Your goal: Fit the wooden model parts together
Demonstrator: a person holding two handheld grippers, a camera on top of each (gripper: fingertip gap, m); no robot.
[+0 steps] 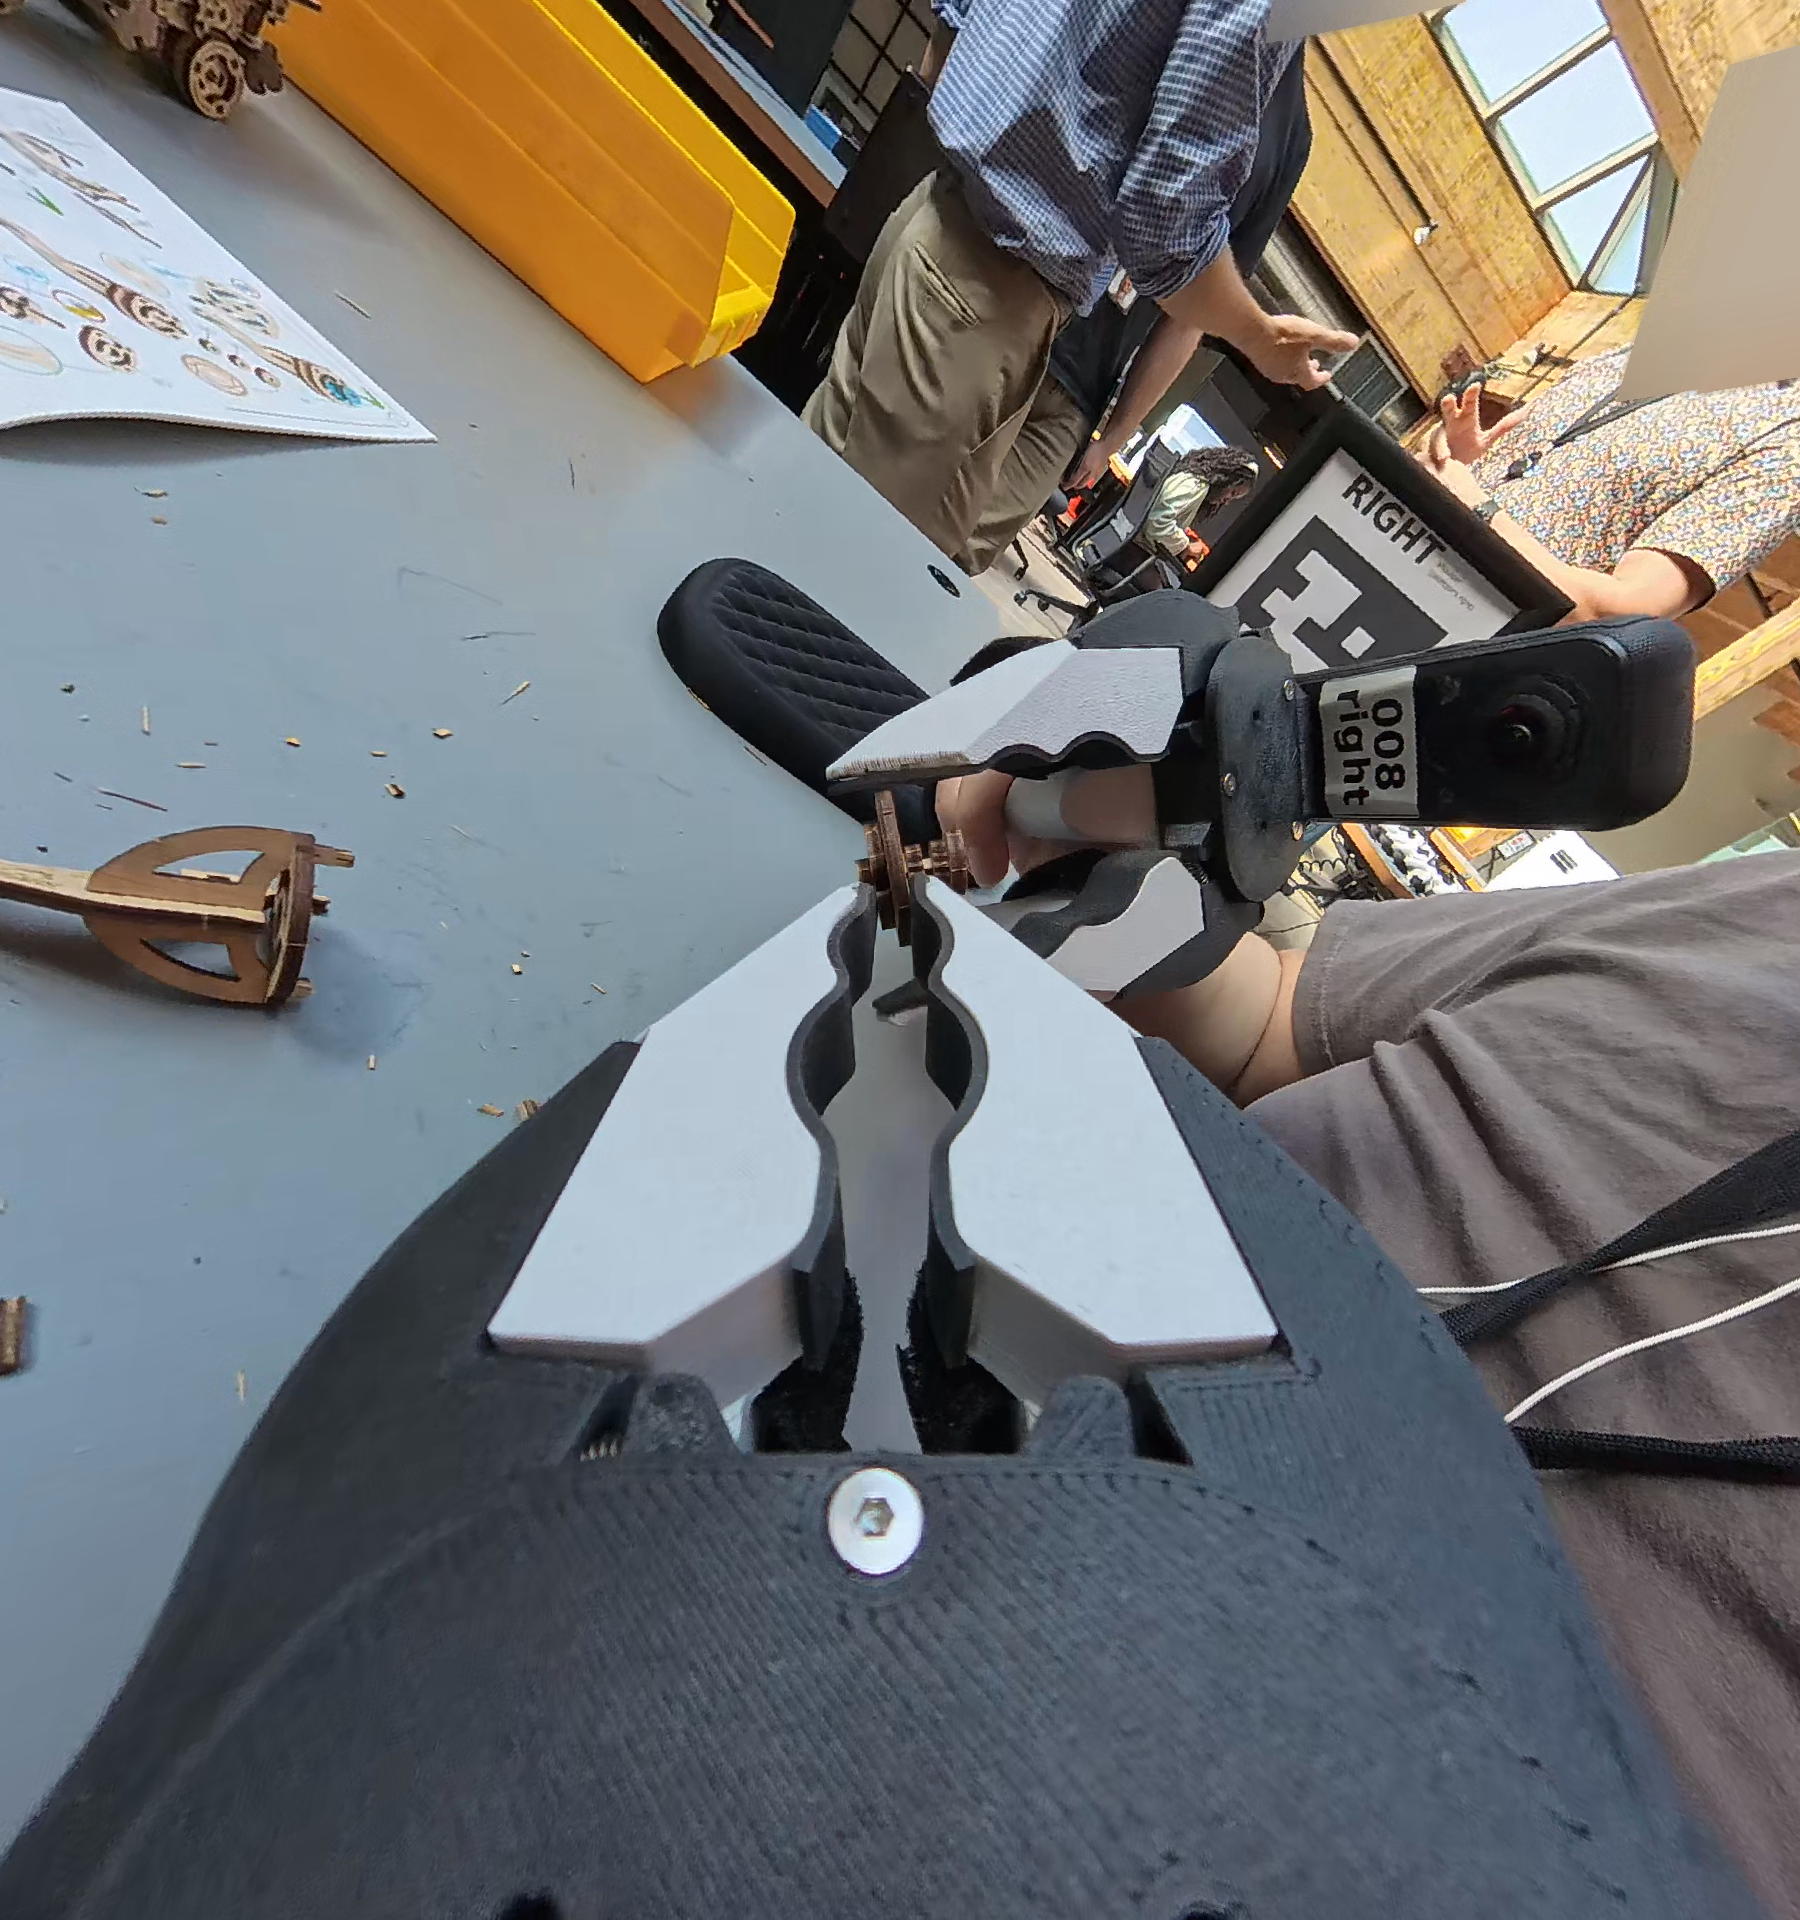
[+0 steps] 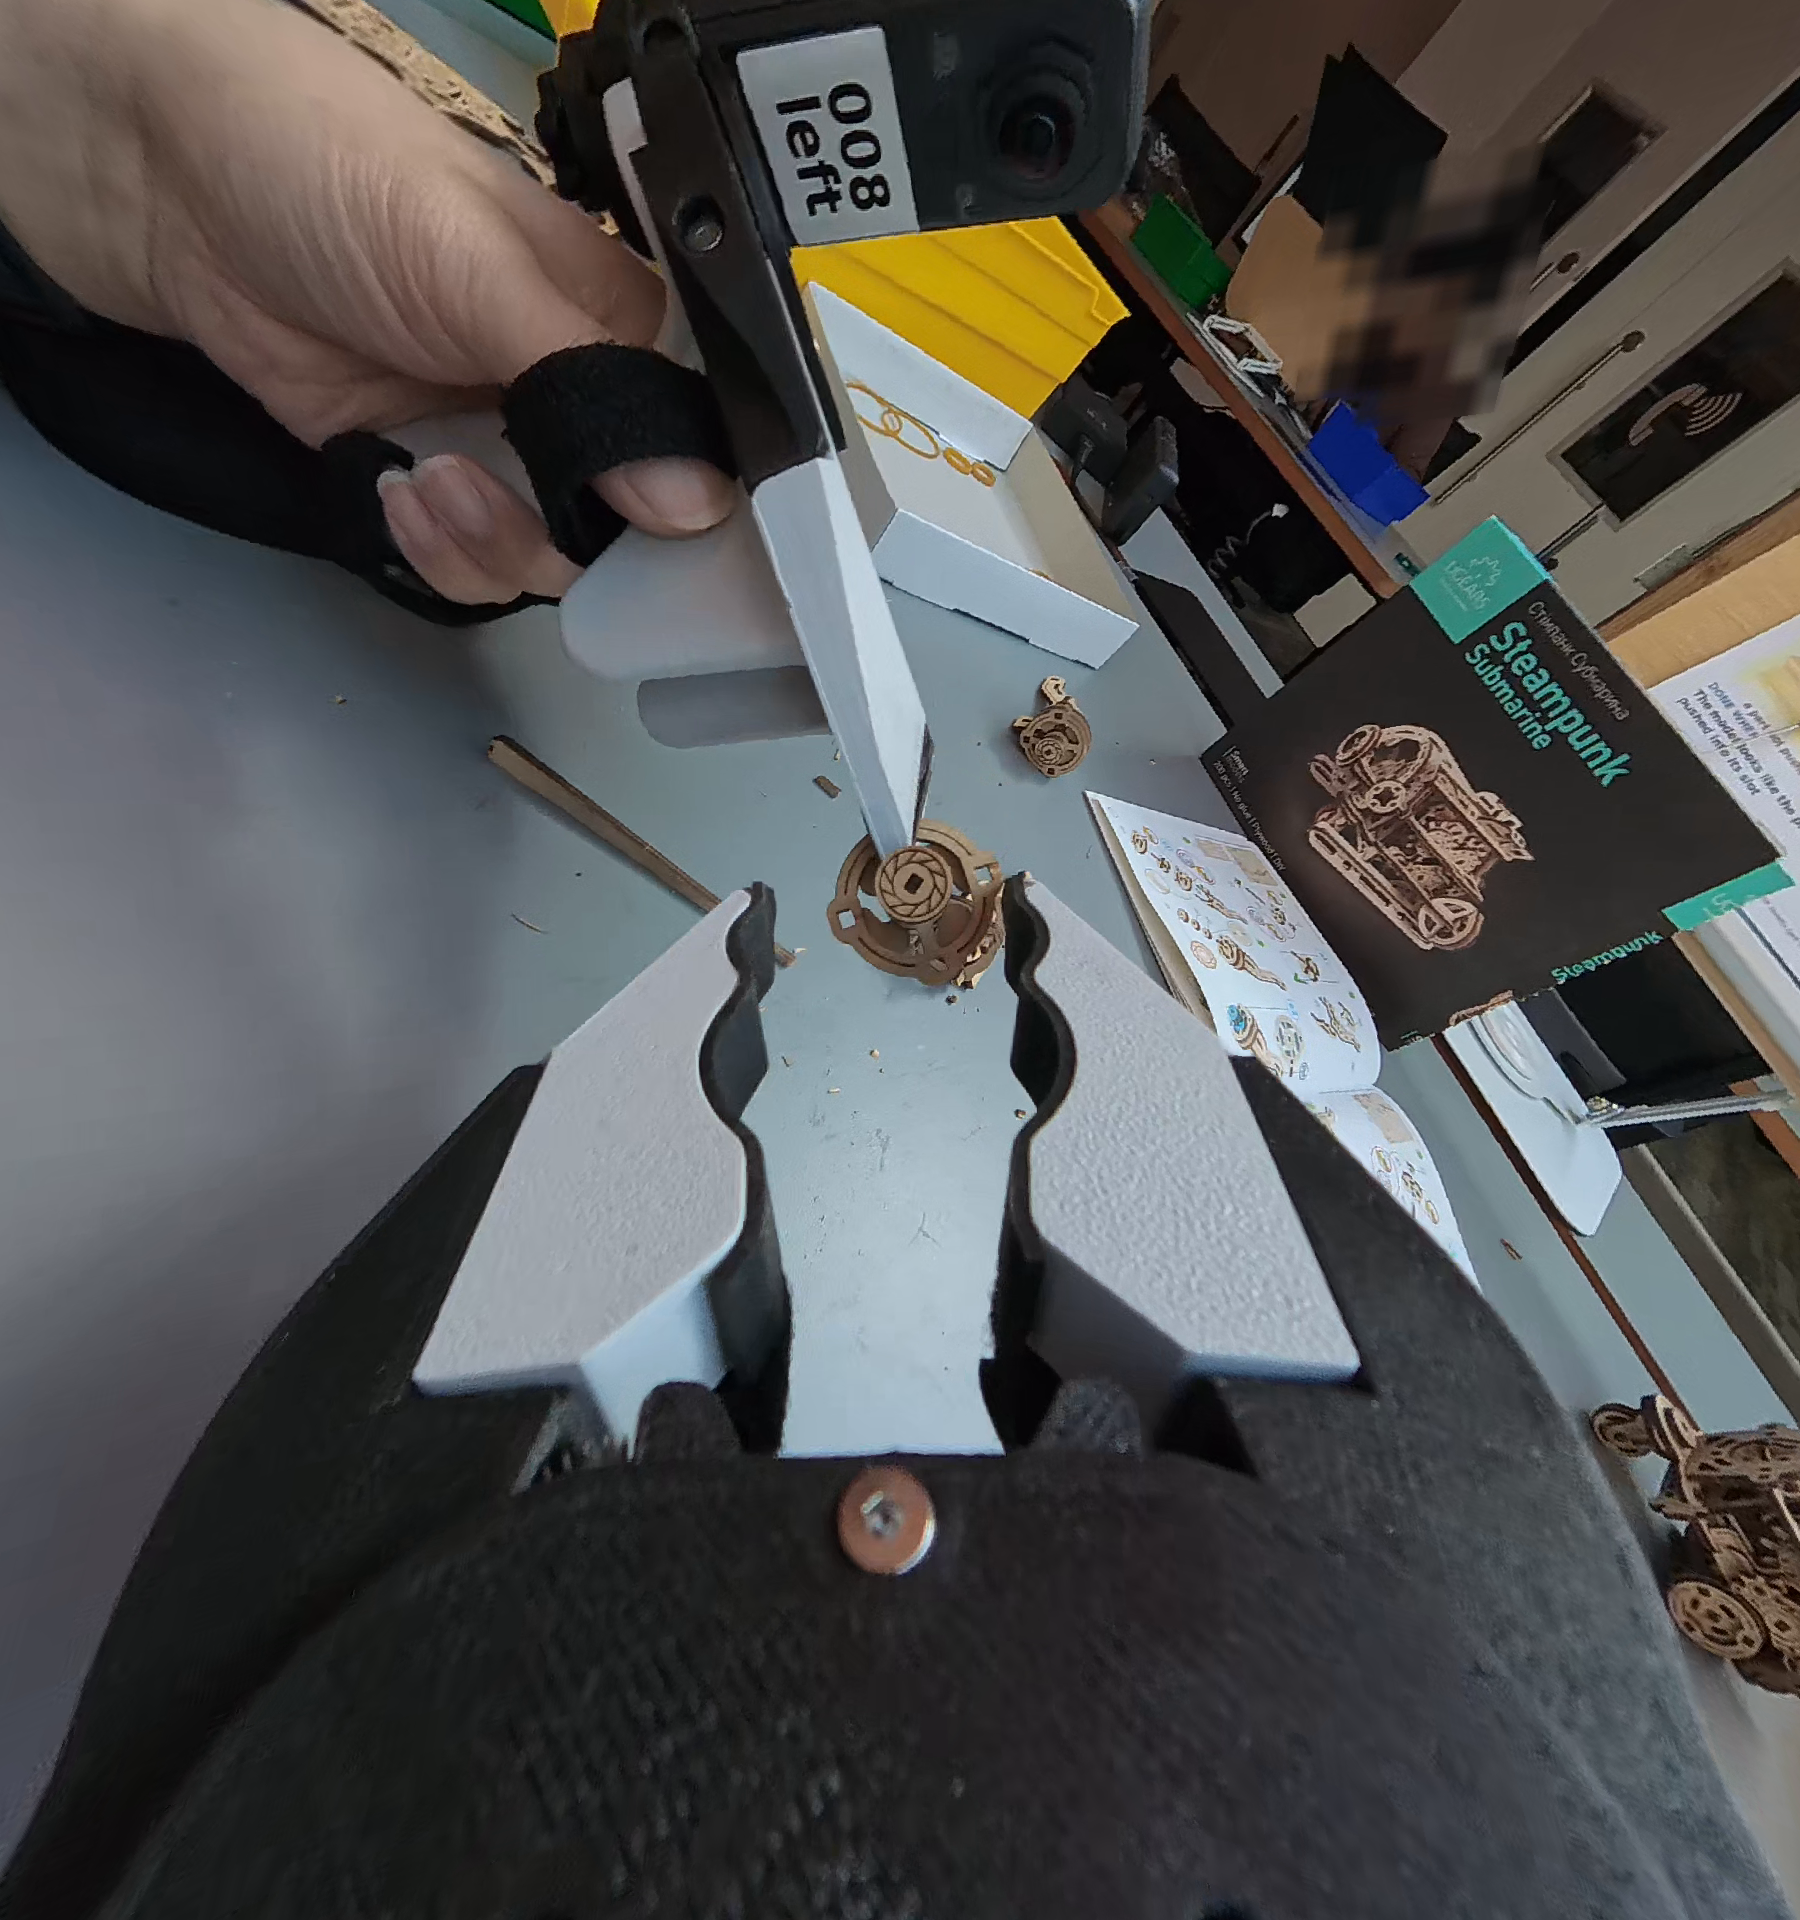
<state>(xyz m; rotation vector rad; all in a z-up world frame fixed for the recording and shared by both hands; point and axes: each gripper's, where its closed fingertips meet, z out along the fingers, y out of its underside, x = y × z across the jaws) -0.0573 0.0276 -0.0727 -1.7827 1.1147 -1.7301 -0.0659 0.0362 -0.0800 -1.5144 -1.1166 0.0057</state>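
Note:
A small round wooden gear assembly (image 1: 911,868) is held above the grey table (image 1: 356,675). My left gripper (image 1: 891,914) is shut on it at the fingertips. In the right wrist view the left gripper (image 2: 901,821) comes down from above onto the assembly (image 2: 917,914), which has a small disc with a square hole on top. My right gripper (image 2: 885,899) is open, one jaw on each side of the assembly, not gripping it. It also shows in the left wrist view (image 1: 906,831), open. A cone-shaped wooden part on a stick (image 1: 210,914) lies on the table to the left.
An instruction booklet (image 1: 96,291) (image 2: 1249,956), a yellow bin (image 1: 563,177), a white box (image 2: 958,520), a black kit box (image 2: 1488,800), a small wooden part (image 2: 1052,738) and a built wooden model (image 2: 1758,1558) stand around. Wood chips litter the table. People stand beyond the table's far edge. Only a small space, under 4 cm, lies between the two pairs of fingers.

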